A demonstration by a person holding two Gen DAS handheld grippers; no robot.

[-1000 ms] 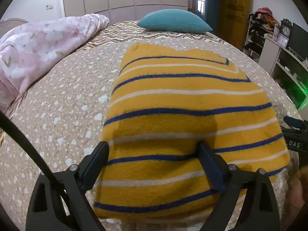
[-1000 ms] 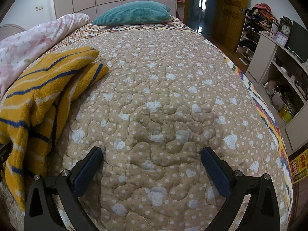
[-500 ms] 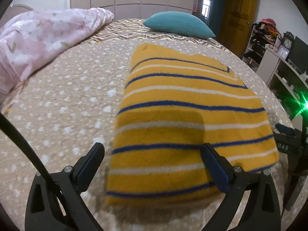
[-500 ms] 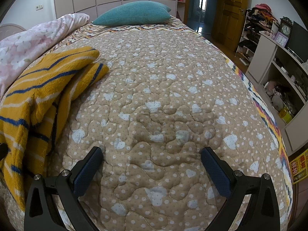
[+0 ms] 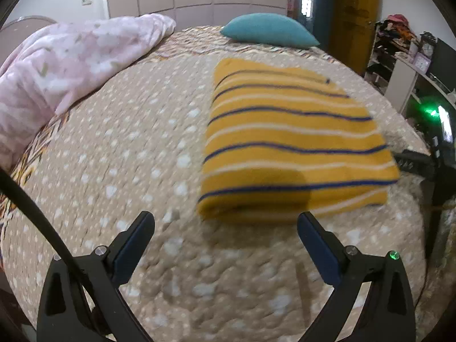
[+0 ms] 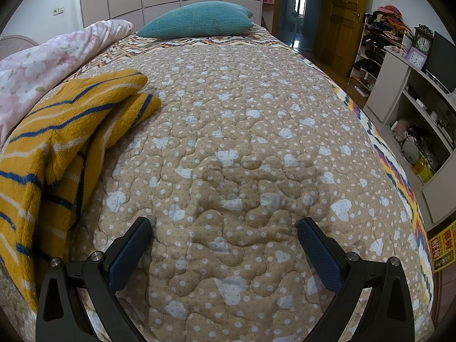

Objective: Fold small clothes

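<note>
While the pink floral duvet (image 5: 71, 65) lies bunched along the left side of the bed, the left gripper (image 5: 225, 225) hangs over the tan quilted bedspread (image 5: 128, 148) with its fingers spread wide and nothing between them. Just beyond its tips, the folded yellow striped sweater (image 5: 290, 142) lies flat on the bedspread, the teal pillow (image 5: 268, 30) farther back. Right of the sweater, the right gripper (image 6: 225, 225) also stands wide apart and empty over bare quilt, the sweater's edge at its left. Shelves (image 6: 413, 108) line the room's right side.
</note>
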